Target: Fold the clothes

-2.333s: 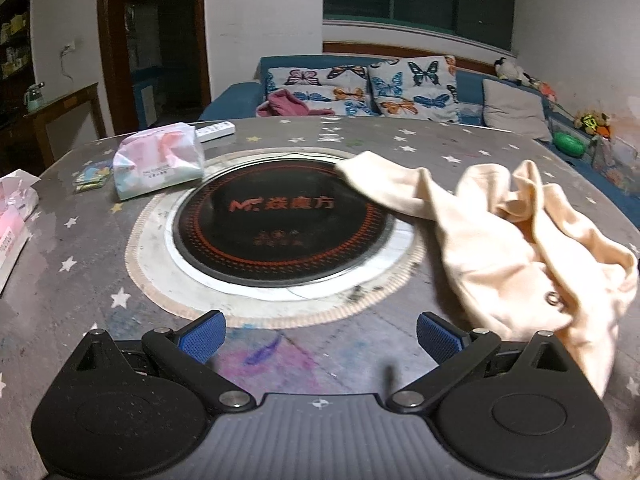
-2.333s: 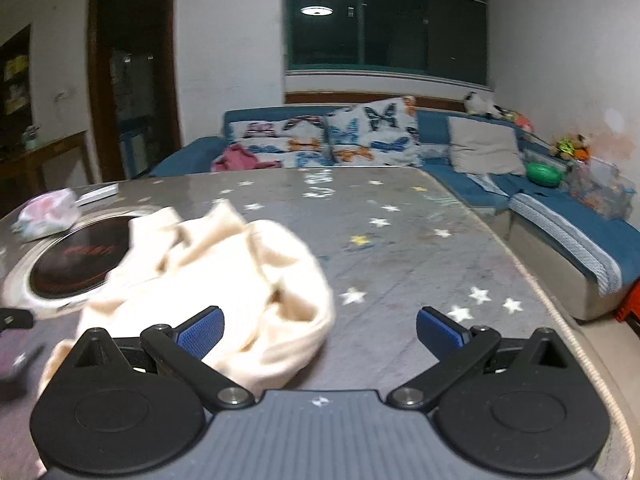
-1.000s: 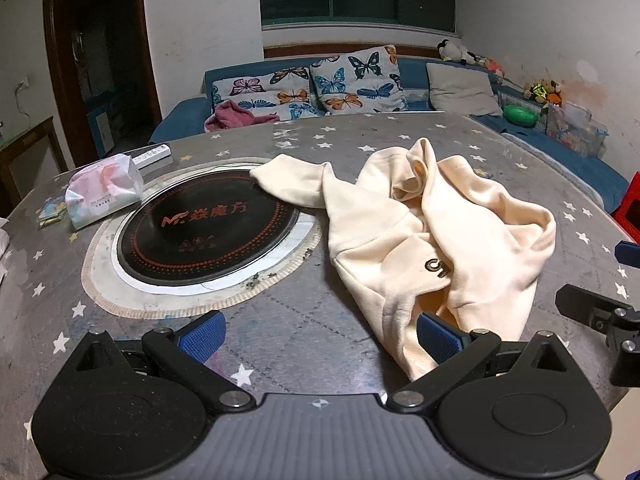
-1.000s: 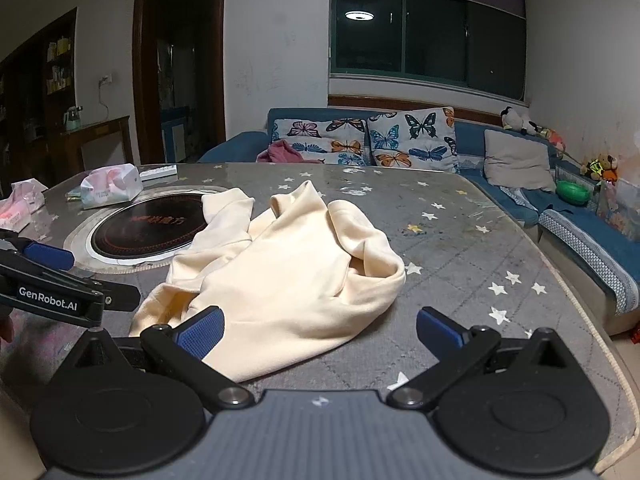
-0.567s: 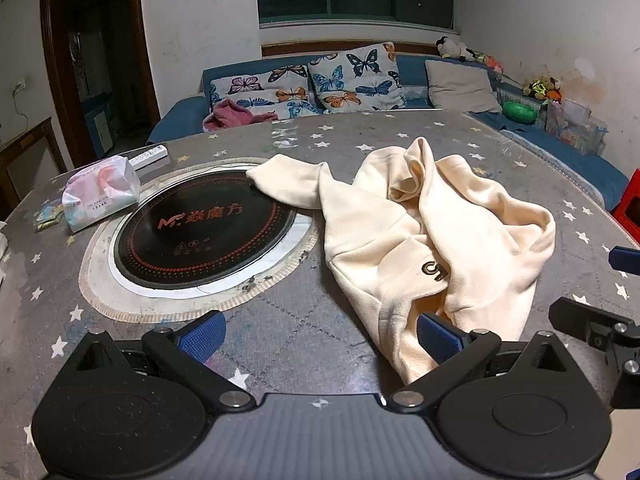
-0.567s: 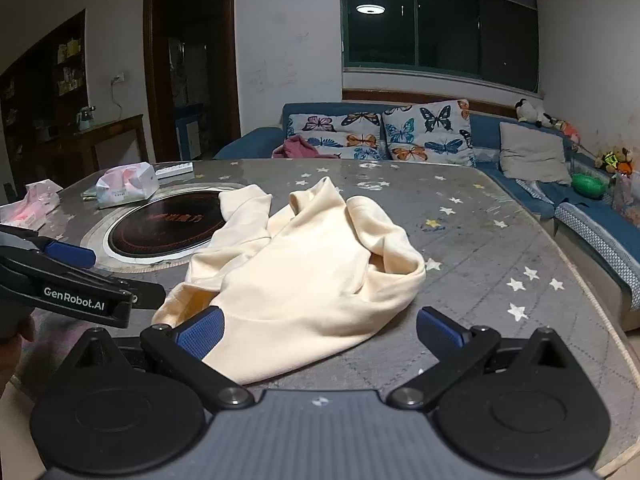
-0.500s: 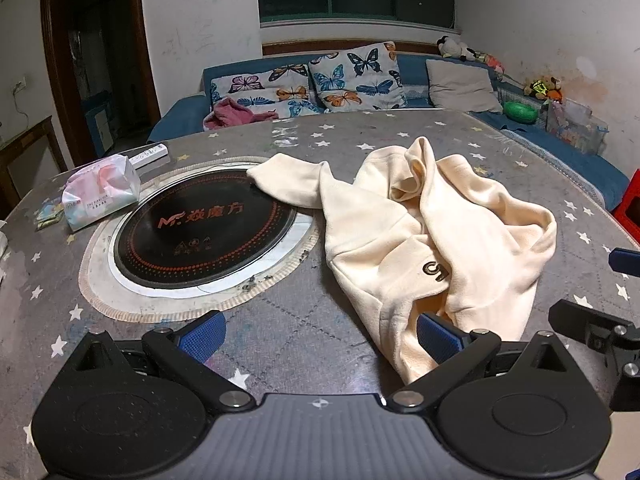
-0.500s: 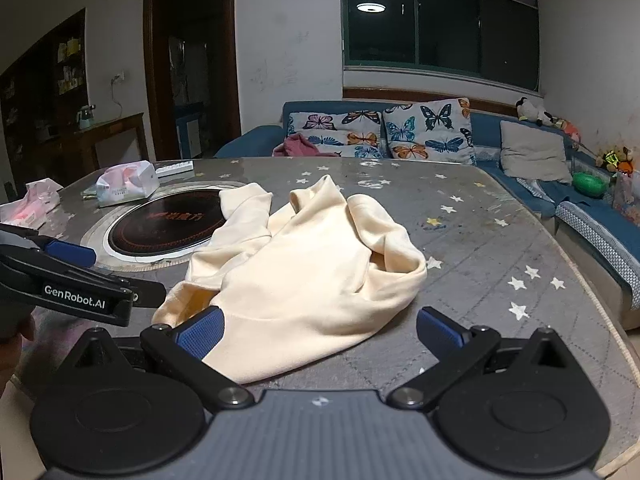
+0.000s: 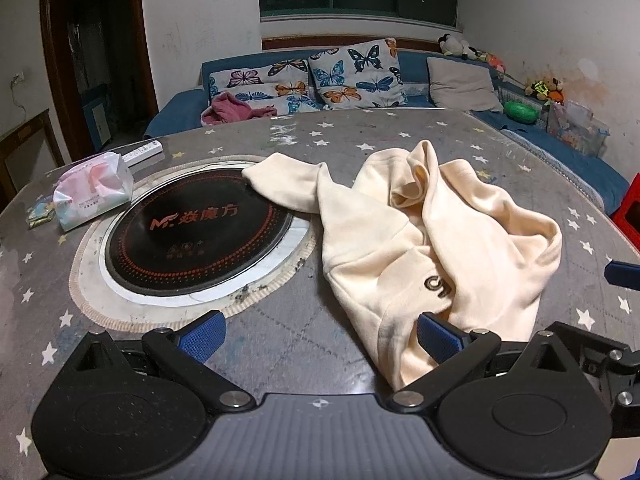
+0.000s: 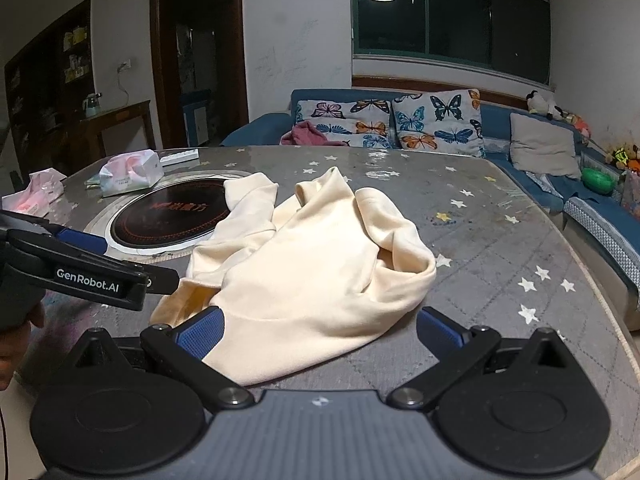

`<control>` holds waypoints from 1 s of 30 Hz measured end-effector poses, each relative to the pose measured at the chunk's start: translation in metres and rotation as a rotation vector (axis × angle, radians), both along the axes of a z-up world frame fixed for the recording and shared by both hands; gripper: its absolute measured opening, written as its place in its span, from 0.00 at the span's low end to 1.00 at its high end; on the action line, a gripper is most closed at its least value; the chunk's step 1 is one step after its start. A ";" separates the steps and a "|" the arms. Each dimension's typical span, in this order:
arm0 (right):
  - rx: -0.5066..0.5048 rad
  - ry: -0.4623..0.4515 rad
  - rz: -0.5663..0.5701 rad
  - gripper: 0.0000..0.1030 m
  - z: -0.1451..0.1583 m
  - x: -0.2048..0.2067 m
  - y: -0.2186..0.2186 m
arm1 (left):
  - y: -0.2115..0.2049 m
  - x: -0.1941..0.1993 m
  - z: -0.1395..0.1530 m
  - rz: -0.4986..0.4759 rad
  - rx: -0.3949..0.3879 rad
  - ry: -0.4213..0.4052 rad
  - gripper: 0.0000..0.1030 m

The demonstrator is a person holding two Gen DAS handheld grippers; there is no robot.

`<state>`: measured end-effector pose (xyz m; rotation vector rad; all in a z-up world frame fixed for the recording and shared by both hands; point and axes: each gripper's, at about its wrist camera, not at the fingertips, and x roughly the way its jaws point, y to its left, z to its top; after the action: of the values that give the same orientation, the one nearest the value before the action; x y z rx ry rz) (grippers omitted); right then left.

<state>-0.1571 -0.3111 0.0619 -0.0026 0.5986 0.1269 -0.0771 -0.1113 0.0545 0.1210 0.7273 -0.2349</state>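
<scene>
A cream hoodie (image 9: 432, 240) lies crumpled on the grey star-patterned table (image 9: 280, 336), one sleeve reaching onto the black round hob (image 9: 196, 232). My left gripper (image 9: 320, 332) hangs open just short of the hoodie's near hem, nothing between its blue pads. In the right wrist view the same hoodie (image 10: 316, 268) spreads across the middle, and my right gripper (image 10: 320, 330) is open at its near edge, its left pad over the hem. The left gripper (image 10: 92, 268) shows from the side at the left of that view.
A pink tissue pack (image 9: 94, 188) and a white remote (image 9: 142, 152) sit at the table's far left. Another tissue pack (image 10: 34, 192) lies at the left rim. A blue sofa (image 9: 360, 80) with butterfly cushions runs behind the table. A red stool (image 9: 630, 208) stands right.
Over two seconds both grippers pulled back from the hoodie and the views widened. In the last half second almost nothing has shifted; both grippers stay open.
</scene>
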 end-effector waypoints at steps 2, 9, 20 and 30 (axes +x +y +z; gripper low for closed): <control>0.014 0.006 0.001 1.00 0.000 0.004 -0.002 | -0.001 0.003 -0.001 -0.001 0.002 0.005 1.00; 0.011 0.005 0.011 1.00 0.001 0.016 0.000 | -0.005 0.014 -0.003 -0.007 0.009 0.020 1.00; 0.026 0.025 0.021 1.00 0.000 0.034 -0.002 | -0.007 0.027 -0.004 -0.002 0.009 0.033 1.00; 0.031 0.040 0.010 1.00 0.000 0.046 -0.005 | -0.010 0.037 -0.005 0.004 0.012 0.041 1.00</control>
<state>-0.1106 -0.3157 0.0621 0.0265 0.6361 0.1465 -0.0404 -0.1215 0.0495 0.1262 0.7696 -0.2300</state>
